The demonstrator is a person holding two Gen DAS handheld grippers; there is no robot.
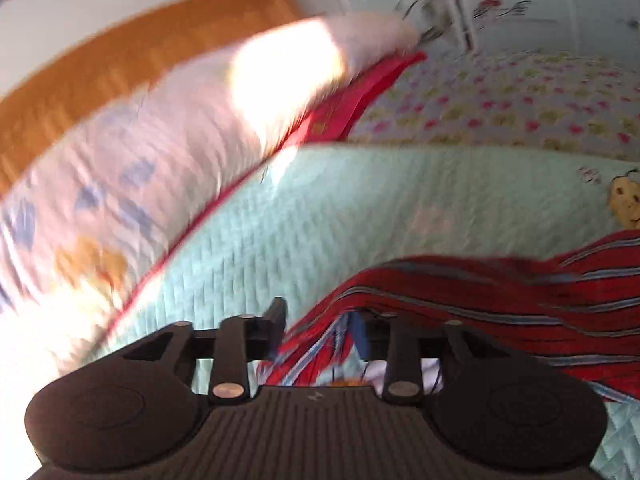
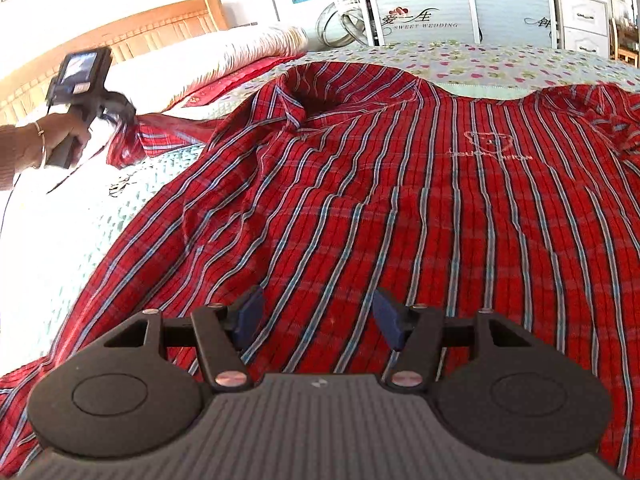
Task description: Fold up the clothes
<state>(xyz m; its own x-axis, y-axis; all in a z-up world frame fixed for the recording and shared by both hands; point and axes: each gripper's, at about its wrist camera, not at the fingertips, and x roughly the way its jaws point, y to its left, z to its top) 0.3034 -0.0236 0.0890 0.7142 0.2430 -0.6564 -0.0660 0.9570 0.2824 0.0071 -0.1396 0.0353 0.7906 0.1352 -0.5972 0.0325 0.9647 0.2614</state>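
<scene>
Bed (image 2: 60,240): right gripper (image 2: 318,320) agape above shirt (image 2: 360,200); left unclear.

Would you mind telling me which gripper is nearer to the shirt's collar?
Left. The left gripper is at the sleeve end, out to the collar's left. The right gripper hovers over the shirt's lower body, farther from the collar.

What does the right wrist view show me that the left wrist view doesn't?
Only the right wrist view: the shirt's collar, its embroidered logo, the hand holding the left gripper at a sleeve end, and the open right gripper over the shirt. Only the left wrist view: a cartoon print on the quilt. Both: the red striped shirt, green quilt and pillow.
</scene>
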